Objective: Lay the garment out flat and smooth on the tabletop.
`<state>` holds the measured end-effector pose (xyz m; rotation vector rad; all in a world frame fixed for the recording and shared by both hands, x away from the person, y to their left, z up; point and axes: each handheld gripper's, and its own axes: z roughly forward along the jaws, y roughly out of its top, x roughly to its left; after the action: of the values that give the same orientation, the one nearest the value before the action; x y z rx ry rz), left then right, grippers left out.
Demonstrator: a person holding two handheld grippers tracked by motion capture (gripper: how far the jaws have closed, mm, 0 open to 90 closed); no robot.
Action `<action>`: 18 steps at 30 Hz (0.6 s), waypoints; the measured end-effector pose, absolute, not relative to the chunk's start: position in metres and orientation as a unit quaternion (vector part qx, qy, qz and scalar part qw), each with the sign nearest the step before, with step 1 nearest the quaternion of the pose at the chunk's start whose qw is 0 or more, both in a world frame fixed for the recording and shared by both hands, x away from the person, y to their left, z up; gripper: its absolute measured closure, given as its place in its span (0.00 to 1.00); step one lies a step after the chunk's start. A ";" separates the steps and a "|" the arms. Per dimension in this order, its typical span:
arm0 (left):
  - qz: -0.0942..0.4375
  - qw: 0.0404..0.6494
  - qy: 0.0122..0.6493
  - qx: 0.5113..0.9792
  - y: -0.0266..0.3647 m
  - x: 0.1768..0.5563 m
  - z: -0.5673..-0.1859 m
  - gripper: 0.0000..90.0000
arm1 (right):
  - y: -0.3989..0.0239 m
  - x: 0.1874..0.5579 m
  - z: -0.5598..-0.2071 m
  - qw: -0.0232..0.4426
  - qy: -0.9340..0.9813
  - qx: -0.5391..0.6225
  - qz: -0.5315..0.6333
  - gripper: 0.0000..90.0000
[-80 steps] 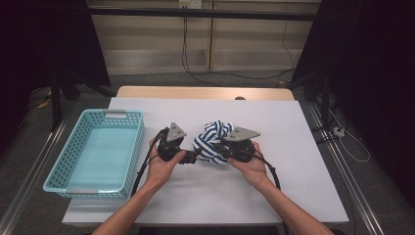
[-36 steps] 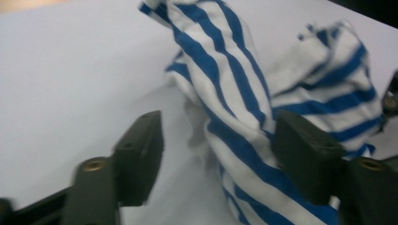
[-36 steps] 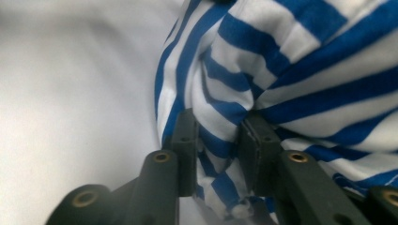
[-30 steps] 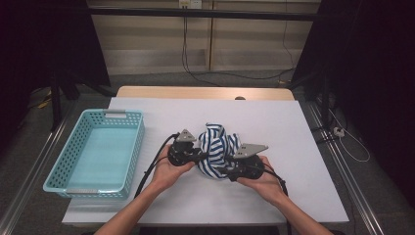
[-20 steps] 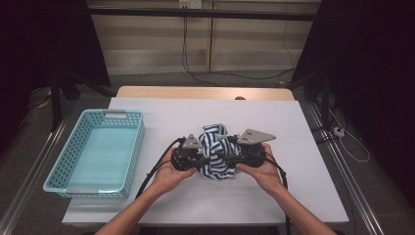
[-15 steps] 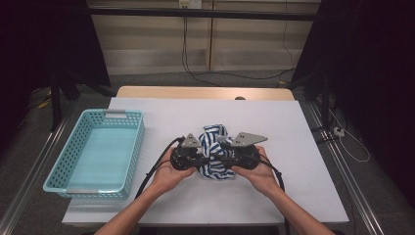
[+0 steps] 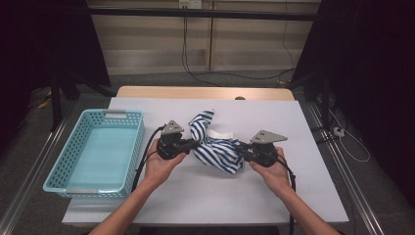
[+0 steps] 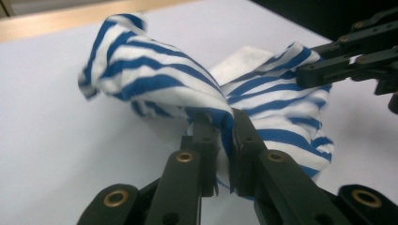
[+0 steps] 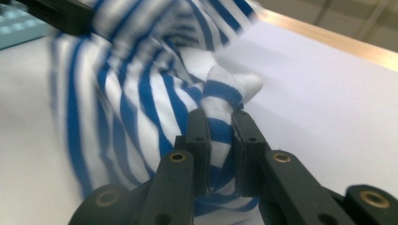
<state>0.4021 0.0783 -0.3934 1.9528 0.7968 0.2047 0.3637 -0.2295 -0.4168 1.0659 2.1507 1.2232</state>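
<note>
Both jaws have just closed: left gripper [image 8: 224, 140] and right gripper [image 9: 220, 136] each pinch the striped cloth [image 7: 218, 144] mid-table — soft, light, floppy; grip bunched folds.

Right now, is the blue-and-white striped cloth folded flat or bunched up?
Bunched up. The blue-and-white striped cloth hangs crumpled between the left gripper and right gripper, both shut on its folds.

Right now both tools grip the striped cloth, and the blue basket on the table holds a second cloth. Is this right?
Not quite: the basket holds nothing, as the high view shows. The rest stands: the left tool and the right tool both grip the striped cloth.
</note>
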 end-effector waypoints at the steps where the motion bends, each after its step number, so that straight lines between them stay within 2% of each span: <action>1: 0.080 0.494 0.330 0.800 0.079 0.402 -0.393 0.93 | -0.233 0.365 -0.417 0.226 0.773 0.395 0.442 0.89; 4: 0.077 0.471 0.321 0.818 0.075 0.402 -0.399 0.93 | -0.236 0.368 -0.419 0.233 0.772 0.405 0.431 0.89; 6: 0.054 0.449 0.327 0.830 0.070 0.403 -0.408 0.93 | -0.234 0.371 -0.425 0.228 0.785 0.406 0.409 0.89; 10: 0.067 0.422 0.339 0.838 0.071 0.405 -0.421 0.88 | -0.228 0.368 -0.442 0.193 0.809 0.387 0.398 0.86; 14: 0.078 0.397 0.355 0.843 0.077 0.412 -0.427 0.82 | -0.221 0.361 -0.439 0.190 0.811 0.373 0.409 0.83; 18: 0.110 0.393 0.376 0.832 0.081 0.418 -0.430 0.88 | -0.213 0.352 -0.437 0.173 0.812 0.357 0.429 0.80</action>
<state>0.4181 0.0814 -0.4295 2.1100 0.9550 0.2788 0.3517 -0.2127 -0.4372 1.0116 2.3021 1.2161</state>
